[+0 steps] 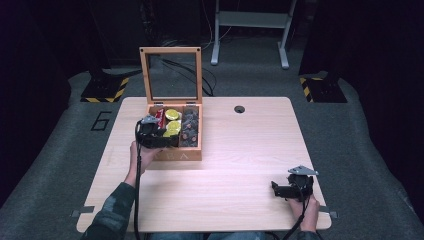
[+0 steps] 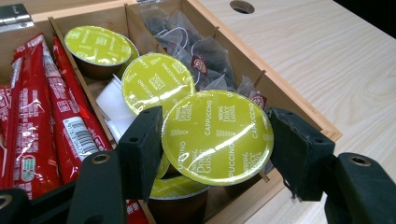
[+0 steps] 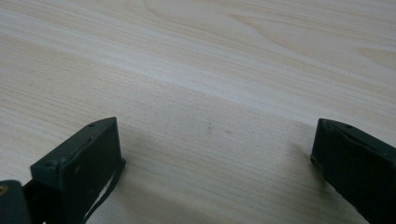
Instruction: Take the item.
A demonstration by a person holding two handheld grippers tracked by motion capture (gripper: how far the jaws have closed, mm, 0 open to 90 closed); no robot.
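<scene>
In the box (image 1: 175, 154), we clamp a capsule (image 2: 217, 136).
Left gripper (image 2: 215, 140) grips it; right gripper (image 3: 212, 154) at four o'clock rests wide, empty; lifting out remains.

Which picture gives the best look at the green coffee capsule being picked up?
The left gripper view: the capsule sits close up, tilted, its foil lid's "Cappuccino" print readable, clamped between the left gripper jaws above the wooden box. In the high view it is a tiny yellow-green patch beside that gripper. The right gripper view looks at bare table.
</scene>
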